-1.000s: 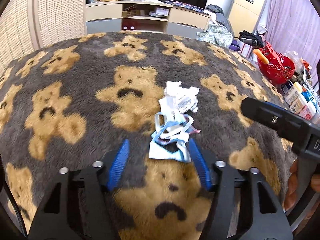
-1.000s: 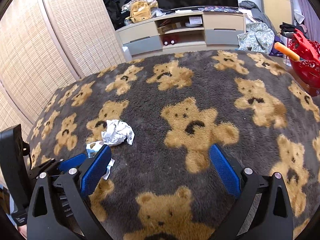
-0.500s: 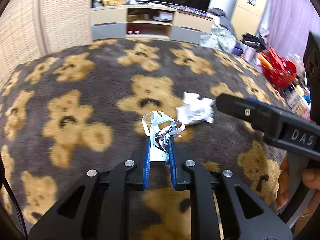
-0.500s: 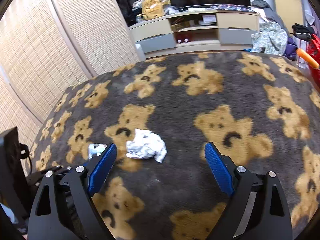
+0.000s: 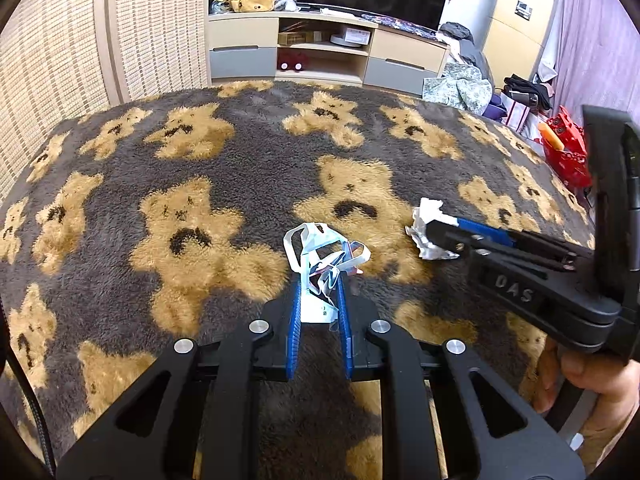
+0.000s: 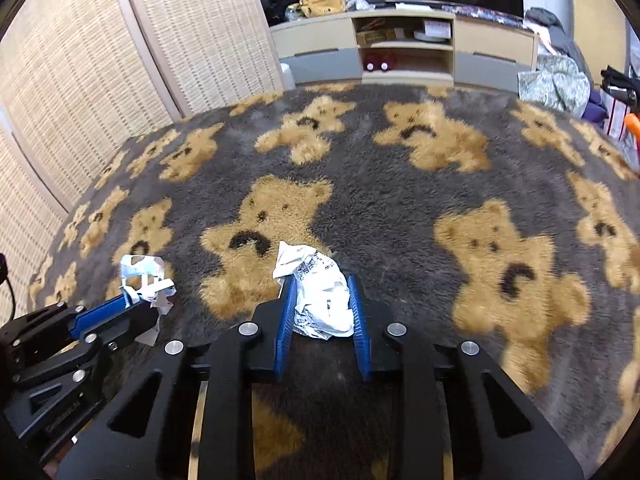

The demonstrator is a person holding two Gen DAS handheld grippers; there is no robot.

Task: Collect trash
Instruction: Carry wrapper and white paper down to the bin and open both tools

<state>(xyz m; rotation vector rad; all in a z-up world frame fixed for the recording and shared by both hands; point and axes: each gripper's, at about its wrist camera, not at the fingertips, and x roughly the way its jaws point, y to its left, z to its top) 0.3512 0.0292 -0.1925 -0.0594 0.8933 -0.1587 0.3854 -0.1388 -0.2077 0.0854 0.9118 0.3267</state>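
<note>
My left gripper (image 5: 319, 280) is shut on a torn white-and-blue wrapper (image 5: 322, 256) whose loops stick out past the blue pads, just above the bear-pattern rug (image 5: 200, 184). In the right wrist view the same wrapper (image 6: 144, 276) shows at the left in the left gripper (image 6: 132, 300). My right gripper (image 6: 323, 292) has its jaws closing, and the blue pads press both sides of a crumpled white paper ball (image 6: 318, 292). From the left wrist view the paper ball (image 5: 428, 232) sits at the tip of the right gripper (image 5: 436, 236), which a hand (image 5: 588, 392) holds.
The grey rug with tan bears covers the whole floor ahead. A low TV cabinet (image 5: 320, 52) stands at the far edge, woven panels (image 6: 100, 60) line the left, and a red basket (image 5: 568, 156) and piled clothes (image 5: 460, 84) sit at the right.
My left gripper closed on the wrapper and lifted it slightly. My right gripper slid left over the paper ball and its wide jaws came together on it.
</note>
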